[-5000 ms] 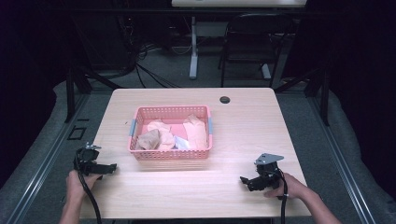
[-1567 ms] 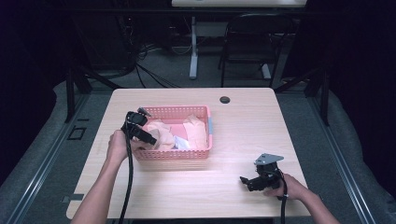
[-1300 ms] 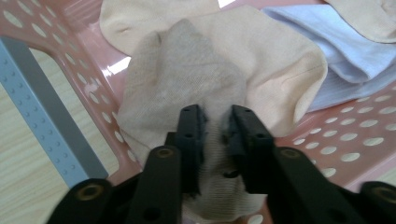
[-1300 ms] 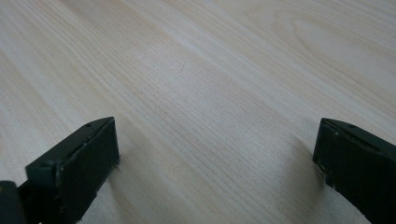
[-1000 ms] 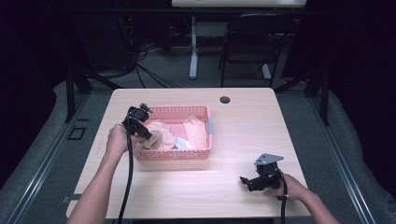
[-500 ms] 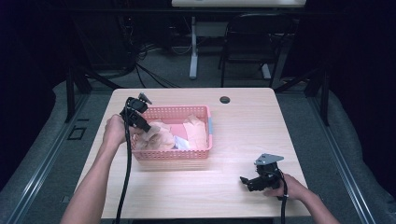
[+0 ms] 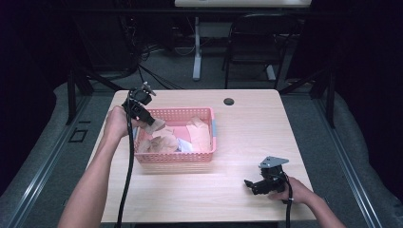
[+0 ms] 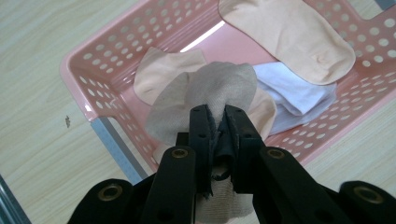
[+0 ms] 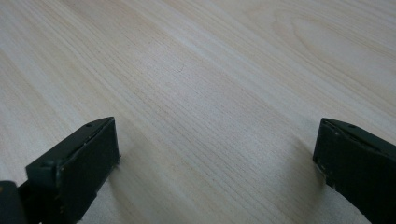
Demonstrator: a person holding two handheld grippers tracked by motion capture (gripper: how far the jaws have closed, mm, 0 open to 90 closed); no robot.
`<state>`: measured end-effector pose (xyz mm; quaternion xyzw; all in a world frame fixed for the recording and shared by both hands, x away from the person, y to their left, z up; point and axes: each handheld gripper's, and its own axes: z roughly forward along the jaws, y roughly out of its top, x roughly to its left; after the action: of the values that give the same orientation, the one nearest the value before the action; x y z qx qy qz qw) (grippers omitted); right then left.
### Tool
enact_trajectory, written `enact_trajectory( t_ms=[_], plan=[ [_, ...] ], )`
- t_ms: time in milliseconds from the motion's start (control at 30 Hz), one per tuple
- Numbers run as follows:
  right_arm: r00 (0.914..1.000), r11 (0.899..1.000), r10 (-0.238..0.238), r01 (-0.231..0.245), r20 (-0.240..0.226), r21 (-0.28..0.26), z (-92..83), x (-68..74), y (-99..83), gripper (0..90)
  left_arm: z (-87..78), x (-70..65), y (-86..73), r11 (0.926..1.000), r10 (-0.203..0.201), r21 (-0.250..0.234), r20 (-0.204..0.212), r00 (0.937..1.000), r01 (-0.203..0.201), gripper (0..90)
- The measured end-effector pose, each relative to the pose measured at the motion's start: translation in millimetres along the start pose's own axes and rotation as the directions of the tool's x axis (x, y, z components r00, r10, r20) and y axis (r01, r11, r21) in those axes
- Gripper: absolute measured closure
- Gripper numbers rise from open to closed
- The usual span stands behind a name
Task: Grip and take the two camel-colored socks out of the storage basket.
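A pink plastic basket [image 7: 206, 158] [image 8: 107, 60] sits mid-table with several socks in it. My left gripper [image 7: 151, 122] [image 8: 218, 122] hangs over the basket's left end, shut on a beige-grey sock [image 7: 156, 126] [image 8: 210, 88] that dangles from its jaws. Below it lie a peach sock [image 8: 289, 32], another peach sock [image 8: 163, 74] and a white sock [image 8: 299, 91]. My right gripper [image 7: 251, 185] [image 9: 215, 158] rests low on the table near the front right, open, with bare wood between its jaws.
A small black round thing [image 7: 229, 101] lies near the table's far edge. The light wood table [image 7: 247, 128] has free room to the right of the basket and in front of it. A chair [image 7: 256, 42] and desk legs stand beyond the table.
My left gripper has risen from inside the basket's left end, lifting the beige-grey sock up and slightly back. The right gripper has stayed put.
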<state>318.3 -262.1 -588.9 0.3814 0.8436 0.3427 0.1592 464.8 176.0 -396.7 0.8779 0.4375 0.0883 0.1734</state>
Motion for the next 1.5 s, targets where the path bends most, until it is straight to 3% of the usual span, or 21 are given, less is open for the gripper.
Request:
enact_trajectory(
  t_ms=[200, 567, 1033, 1500],
  plan=[
    [1.0000, 1.000, 0.000, 0.000, 0.000, -0.001, 0.0, 0.0, 0.0, 0.0, -12.6, 0.8, 5.9, 0.9993, -0.007, -0.036, 0.007, 1.0000, 0.007, 81.6],
    [1.0000, 1.000, 0.005, -0.005, -0.002, -0.008, 0.7, 0.4, -0.3, 0.0, -41.6, 6.7, 7.3, 0.9976, -0.008, -0.069, -0.019, 0.9998, 0.007, 81.6],
    [1.0000, 1.000, 0.008, -0.008, -0.001, -0.009, 0.6, 0.6, -0.4, 0.0, -61.0, 24.7, -8.4, 0.9934, -0.060, -0.101, -0.050, 0.9970, 0.054, 81.6],
    [1.0000, 1.000, 0.009, -0.009, 0.003, -0.009, 0.6, 0.9, -0.5, 0.0, -79.9, 51.0, -37.6, 0.9866, -0.128, -0.114, -0.100, 0.9867, 0.117, 81.5]
  ],
)
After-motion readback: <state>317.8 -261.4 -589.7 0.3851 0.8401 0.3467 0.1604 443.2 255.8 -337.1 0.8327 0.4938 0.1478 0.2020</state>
